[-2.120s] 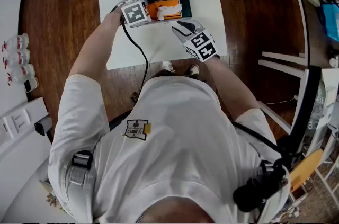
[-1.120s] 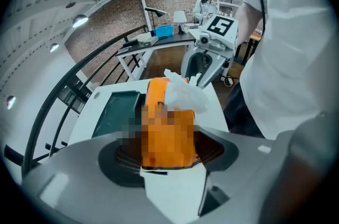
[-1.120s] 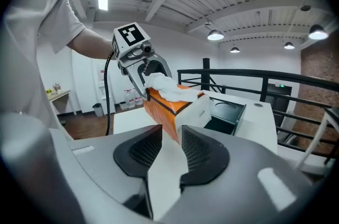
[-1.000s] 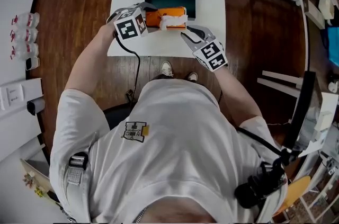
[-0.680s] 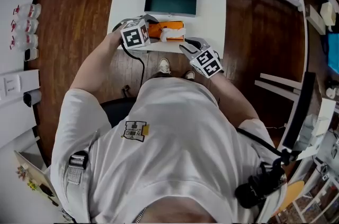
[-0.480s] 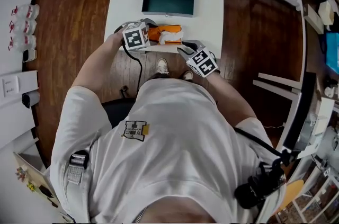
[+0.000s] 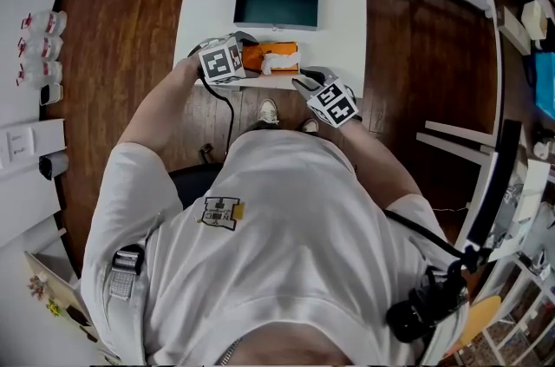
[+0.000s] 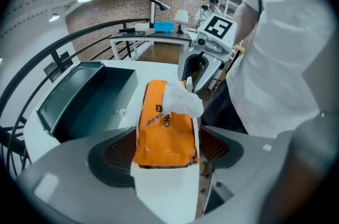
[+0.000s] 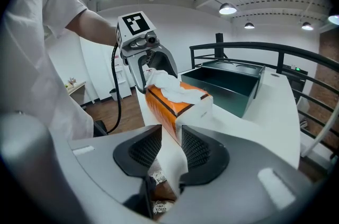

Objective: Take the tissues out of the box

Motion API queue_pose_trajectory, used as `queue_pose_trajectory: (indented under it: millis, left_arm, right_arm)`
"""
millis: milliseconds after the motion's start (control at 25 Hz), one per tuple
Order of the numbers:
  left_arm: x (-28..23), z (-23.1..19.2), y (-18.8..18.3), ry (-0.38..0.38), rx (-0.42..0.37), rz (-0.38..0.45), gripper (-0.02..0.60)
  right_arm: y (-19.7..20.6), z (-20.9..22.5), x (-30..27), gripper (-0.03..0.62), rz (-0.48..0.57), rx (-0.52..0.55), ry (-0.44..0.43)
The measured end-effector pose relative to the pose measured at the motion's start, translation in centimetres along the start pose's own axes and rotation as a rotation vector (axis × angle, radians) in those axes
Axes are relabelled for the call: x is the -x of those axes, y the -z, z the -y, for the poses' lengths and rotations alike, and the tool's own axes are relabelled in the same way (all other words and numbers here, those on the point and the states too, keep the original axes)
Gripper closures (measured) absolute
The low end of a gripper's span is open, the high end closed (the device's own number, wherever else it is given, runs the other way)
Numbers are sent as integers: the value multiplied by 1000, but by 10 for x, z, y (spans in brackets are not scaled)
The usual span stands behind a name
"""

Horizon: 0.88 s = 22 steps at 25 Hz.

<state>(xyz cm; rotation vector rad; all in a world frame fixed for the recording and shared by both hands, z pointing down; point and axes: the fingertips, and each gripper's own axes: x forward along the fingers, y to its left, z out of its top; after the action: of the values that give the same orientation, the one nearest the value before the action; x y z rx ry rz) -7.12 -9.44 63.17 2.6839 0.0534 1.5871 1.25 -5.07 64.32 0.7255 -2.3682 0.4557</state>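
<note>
Below, in the head view, one white table [image 7: 347, 27] stands on a dark wooden floor [image 7: 121, 18], and a few bottles [image 7: 35, 49] lie at the left. On the table are one dark green box [image 7: 277, 5] with its lid open and one orange tissue pack [image 7: 260, 55], near the front edge and apart from the box. The left gripper [image 7: 245, 57] is at one end of the pack and the right gripper [image 7: 305, 81] near the other.

Next, the left gripper view shows a brick wall and a black railing [image 8: 79, 37]. The jaws are opening, and the pack [image 8: 164, 133] lies between them. One white tissue [image 8: 180, 98] sticks out of its top. Inside the box [image 8: 85, 101] only the dark bottom shows.

Last, in the right gripper view the jaws stand slightly apart on nothing; white table shows in the gap.
</note>
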Motion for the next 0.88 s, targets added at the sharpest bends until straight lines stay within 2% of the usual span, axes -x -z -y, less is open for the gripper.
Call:
queue_pose_trajectory:
  millis: [80,120,280,360,440,560,640,680,720,800,880]
  left_arm:
    - [9,0,-2,11,32,24,187]
    - [18,-3,-5,-1,44,44,184]
    - [72,-11,-31,-129,93,177,186]
    - [90,4,-42,-186,154,266,187]
    - [87,33,-47,-225,247,346,252]
    - [53,74,-43,-257,413,416,346]
    - [21,101,-32,-237,515,423,377]
    - [4,116,-25,-211,555,414,377]
    - [-11,131,-17,-181,588,401,408]
    - [-30,150,-6,-138,627,383,454]
    - [-38,154,0,-126,642,377,519]
  right_arm:
    - [-3,0,3,481,9,-6,-1]
    - [-4,1,6,479,19,-8,-1]
    - [-8,5,23,479,69,-4,13]
    - [-11,1,38,479,107,-9,13]
    - [-13,-8,53,479,154,-23,1]
    - [-6,-29,63,492,200,-69,-47]
    - [6,-46,60,496,195,-101,-84]
    - [15,-56,56,496,177,-118,-101]
    - [25,-67,51,496,157,-137,-116]
    - [41,-82,45,496,126,-173,-130]
    - [47,-85,41,499,115,-208,-125]
